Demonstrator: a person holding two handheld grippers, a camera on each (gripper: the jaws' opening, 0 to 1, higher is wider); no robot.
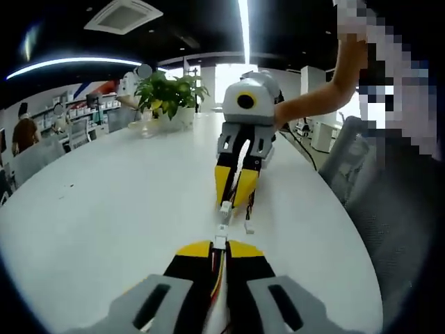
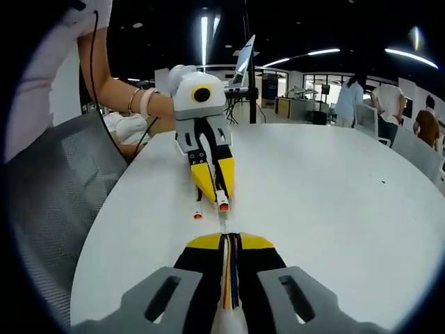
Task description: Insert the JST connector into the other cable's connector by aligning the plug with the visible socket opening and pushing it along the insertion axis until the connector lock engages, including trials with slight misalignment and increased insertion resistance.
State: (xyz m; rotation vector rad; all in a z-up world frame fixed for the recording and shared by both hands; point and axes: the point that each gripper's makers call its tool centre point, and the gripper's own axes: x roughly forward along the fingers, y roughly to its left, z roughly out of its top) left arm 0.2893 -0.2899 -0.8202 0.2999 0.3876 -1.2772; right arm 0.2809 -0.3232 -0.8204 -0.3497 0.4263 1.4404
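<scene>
In the left gripper view my left gripper (image 1: 220, 250) is shut on a cable with red, yellow and white wires. Its small white connector (image 1: 220, 241) pokes out past the yellow tips. Facing it, the right gripper (image 1: 235, 195) holds the other cable, whose white connector (image 1: 225, 207) points down at mine. In the right gripper view my right gripper (image 2: 228, 242) is shut on a multi-coloured cable. Opposite, the left gripper (image 2: 214, 188) holds a connector with an orange end (image 2: 222, 205). The two connectors sit nearly in line and very close. I cannot tell whether they touch.
Both grippers hover low over a white oval table (image 1: 104, 209). Loose cable ends (image 1: 248, 227) (image 2: 198, 214) dangle beside the connectors. A potted plant (image 1: 170, 94) stands at the far end. A grey mesh chair (image 2: 49, 202) lines the table edge, and people stand in the background.
</scene>
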